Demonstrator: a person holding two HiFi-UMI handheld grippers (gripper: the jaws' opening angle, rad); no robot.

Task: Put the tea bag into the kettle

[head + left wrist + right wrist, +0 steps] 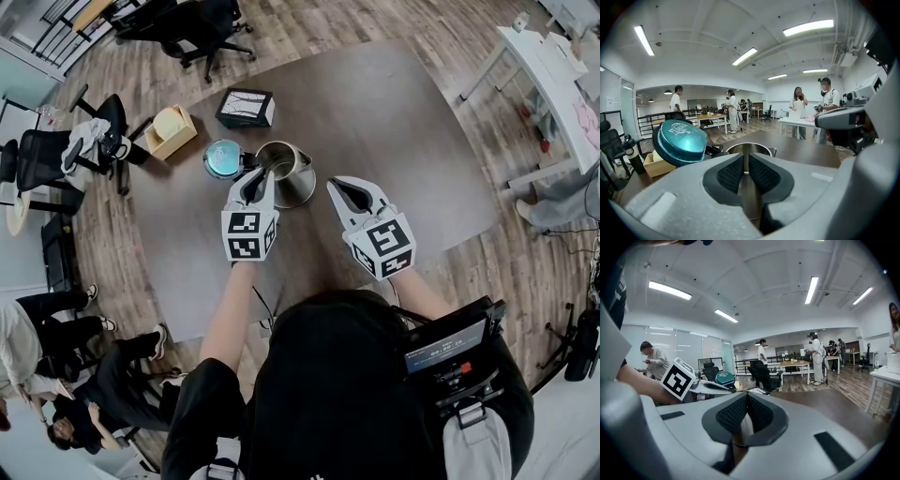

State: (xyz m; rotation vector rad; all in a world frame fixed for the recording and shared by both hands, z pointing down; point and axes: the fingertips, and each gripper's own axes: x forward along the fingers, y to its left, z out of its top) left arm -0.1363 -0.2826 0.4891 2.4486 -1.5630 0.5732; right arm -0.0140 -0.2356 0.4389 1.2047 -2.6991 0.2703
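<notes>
**1. Layout.** The kettle stands upright on the tabletop. Its teal lid is swung up and back to 9 o'clock of the mouth. I judge this clears the opening for a drop from above. A black box sits at 11 o'clock of the kettle and a wooden box at 10 o'clock. Both are apart from the kettle and off the working path.

**2. Left hand-held gripper.** It sits at 7 o'clock of the kettle, with its tips just beside the rim on the lid side. The pads are pressed together with nothing between them. Through the slit below the tips I see only the steel kettle wall. I cannot tell whether the tips touch the kettle. I judge it is parked there to steady the kettle or guard the lid.

**3. Right hand-held gripper.** It sits at 4 o'clock of the kettle, apart from it. The pads are closed on a thin pale piece, which I judge to be the tea bag. The head view does not show this piece. No bag shows in the kettle mouth or on the tabletop.

**4. Status.** I judge the insertion not yet done. The right unit needs to travel toward 10 o'clock until it is over the mouth, and only then spread its pads.
</notes>
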